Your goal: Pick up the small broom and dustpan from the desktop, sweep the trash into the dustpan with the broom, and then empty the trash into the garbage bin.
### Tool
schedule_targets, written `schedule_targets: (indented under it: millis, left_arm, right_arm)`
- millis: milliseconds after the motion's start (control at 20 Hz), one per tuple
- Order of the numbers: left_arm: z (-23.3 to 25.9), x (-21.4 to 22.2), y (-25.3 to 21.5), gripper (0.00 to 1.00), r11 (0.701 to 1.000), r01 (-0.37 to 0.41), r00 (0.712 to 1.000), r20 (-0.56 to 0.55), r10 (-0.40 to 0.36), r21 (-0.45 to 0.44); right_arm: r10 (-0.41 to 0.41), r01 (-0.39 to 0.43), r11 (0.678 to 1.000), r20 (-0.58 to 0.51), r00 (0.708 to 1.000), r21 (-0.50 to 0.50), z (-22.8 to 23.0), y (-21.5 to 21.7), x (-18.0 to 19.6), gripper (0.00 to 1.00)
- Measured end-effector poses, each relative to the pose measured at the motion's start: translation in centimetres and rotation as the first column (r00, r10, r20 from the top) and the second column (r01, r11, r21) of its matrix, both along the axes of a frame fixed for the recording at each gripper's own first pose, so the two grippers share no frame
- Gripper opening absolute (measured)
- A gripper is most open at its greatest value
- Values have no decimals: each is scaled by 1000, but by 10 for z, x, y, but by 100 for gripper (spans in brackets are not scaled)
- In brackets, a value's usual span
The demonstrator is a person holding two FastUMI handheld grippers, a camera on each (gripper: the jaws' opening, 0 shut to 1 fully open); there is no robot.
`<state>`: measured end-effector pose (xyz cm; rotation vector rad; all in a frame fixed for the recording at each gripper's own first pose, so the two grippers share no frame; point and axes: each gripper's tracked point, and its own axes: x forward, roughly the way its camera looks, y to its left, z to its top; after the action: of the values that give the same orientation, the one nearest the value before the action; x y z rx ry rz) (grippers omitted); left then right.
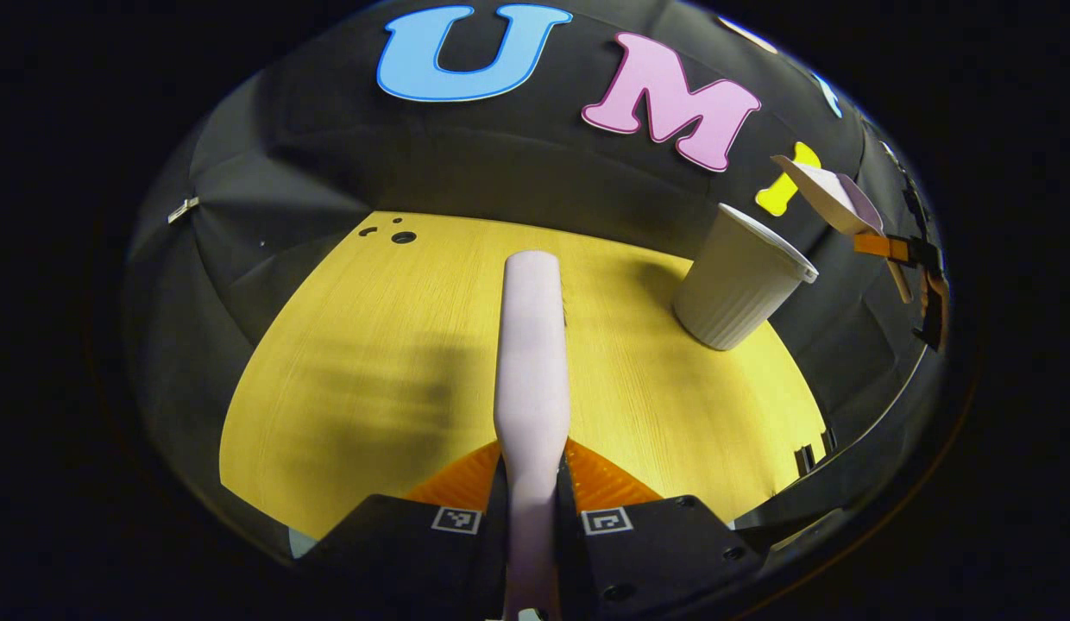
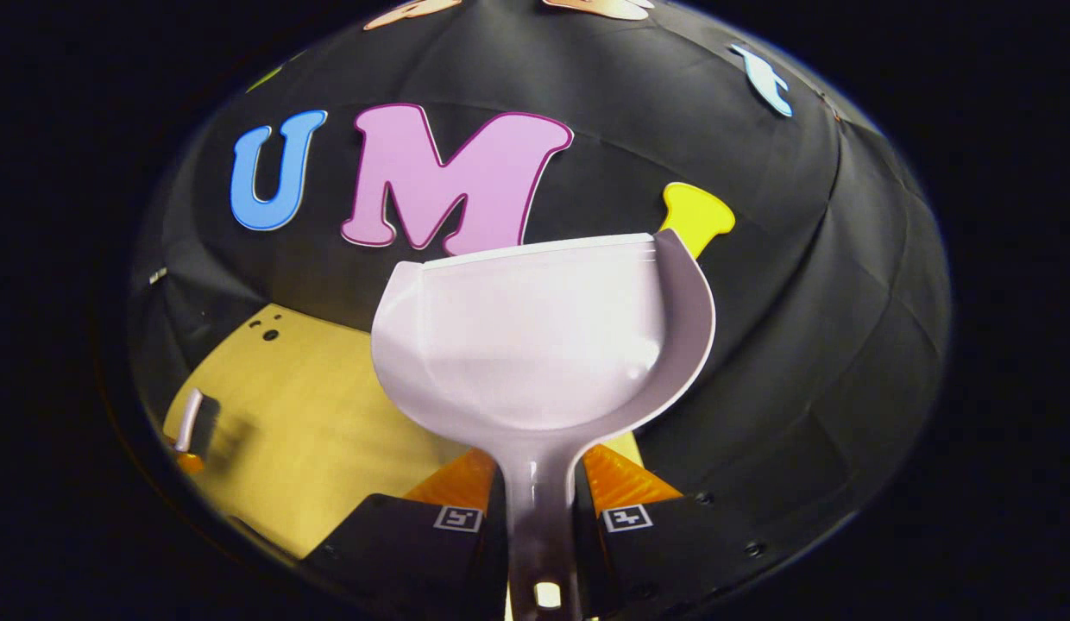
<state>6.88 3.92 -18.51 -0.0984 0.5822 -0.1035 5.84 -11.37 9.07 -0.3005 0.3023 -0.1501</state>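
Above the yellow surface (image 1: 371, 371), both claws carry their tools clear of the wood. The left claw (image 1: 531, 500) is closed tight on the broom (image 1: 531, 345), both fingers pressing the narrow neck of its pale handle; the broom's long axis runs straight ahead along the fingers, out over the middle of the surface. In the right gripper view this same claw appears low at the left edge, hovering near the surface's side.

The right claw (image 2: 540, 500) is clamped on the dustpan (image 2: 544, 336) by its handle, the scoop held out ahead of the fingers with its open lip farthest away and raised well off the surface. The pan looks bare inside; no trash is visible in it or on the wood, so my guess is that the emptying step is at hand or just finished.

The garbage bin (image 1: 742, 280), a pale ribbed cup, stands upright near the far right edge of the surface. From the left claw it lies ahead and to the right, and the dustpan hangs in the air beyond and above the bin's rim, farther right. The right claw is therefore the nearer one, and any tipping turns on bringing the pan's lip over that open rim.
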Motion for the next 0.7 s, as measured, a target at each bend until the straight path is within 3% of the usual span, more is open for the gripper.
schedule_targets:
  millis: [350,700]
  left_arm:
    - [-26,-4,10,28,999,-33,999,-29,33,-4]
    - [-47,14,8,28,998,-52,997,-57,55,42]
  right_arm:
    - [92,-82,991,-96,991,102,-95,68,-68,36]
    - [142,-94,982,-319,937,161,-224,103,-95,36]
